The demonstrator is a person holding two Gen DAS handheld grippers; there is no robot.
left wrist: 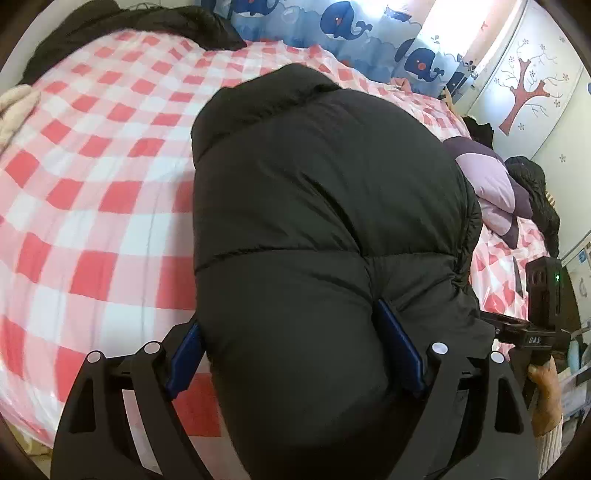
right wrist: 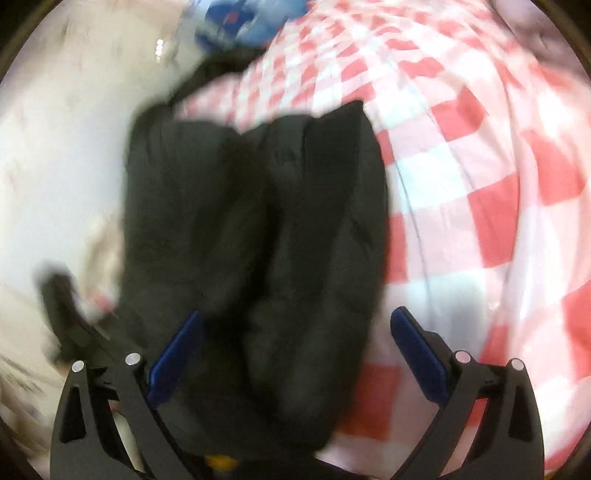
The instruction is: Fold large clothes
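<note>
A black puffy jacket, folded into a thick bundle, lies on a bed with a red and white checked sheet. My left gripper is set wide around the bundle's near end. Both blue pads press into the padding. In the blurred right wrist view the same jacket lies between the fingers of my right gripper. That gripper is open, with checked sheet showing between the jacket and the right-hand pad. A hand holds the right gripper's handle at the left view's right edge.
A lilac and purple padded jacket and a dark garment lie at the bed's right side. Another black garment is at the far left corner, and a beige cloth at the left edge. A whale-print curtain and a white wardrobe stand behind.
</note>
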